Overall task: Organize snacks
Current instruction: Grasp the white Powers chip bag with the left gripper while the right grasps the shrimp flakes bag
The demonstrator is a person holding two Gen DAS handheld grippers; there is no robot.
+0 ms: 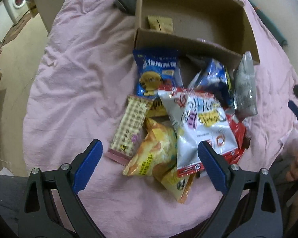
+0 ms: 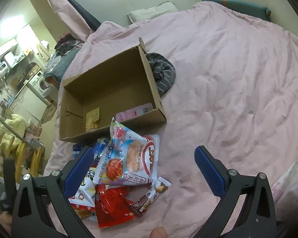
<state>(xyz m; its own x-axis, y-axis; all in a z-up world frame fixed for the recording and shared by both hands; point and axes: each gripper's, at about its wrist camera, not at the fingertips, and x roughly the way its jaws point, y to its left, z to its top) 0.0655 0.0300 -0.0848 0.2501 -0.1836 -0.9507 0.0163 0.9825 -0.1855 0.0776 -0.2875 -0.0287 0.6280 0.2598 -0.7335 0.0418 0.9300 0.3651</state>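
A pile of snack packets lies on the pink bedsheet in front of an open cardboard box [image 1: 188,45]. In the left wrist view I see a blue cookie bag [image 1: 157,73], a checked bar [image 1: 131,127], a yellow chip bag [image 1: 157,150] and a white bag [image 1: 202,123]. My left gripper [image 1: 149,164] is open and empty, just above the pile's near edge. In the right wrist view the box [image 2: 111,91] holds a tan packet [image 2: 93,117] and a pink packet [image 2: 136,112]. My right gripper [image 2: 143,168] is open and empty over a shrimp-flakes bag [image 2: 135,158] and a red bag [image 2: 113,204].
A grey striped cloth [image 2: 163,73] lies behind the box. A white pillow [image 2: 153,11] sits at the bed's far end. A washing machine [image 1: 16,0] and clutter stand off the bed's left side. A pink-printed bag [image 2: 290,180] lies at the right.
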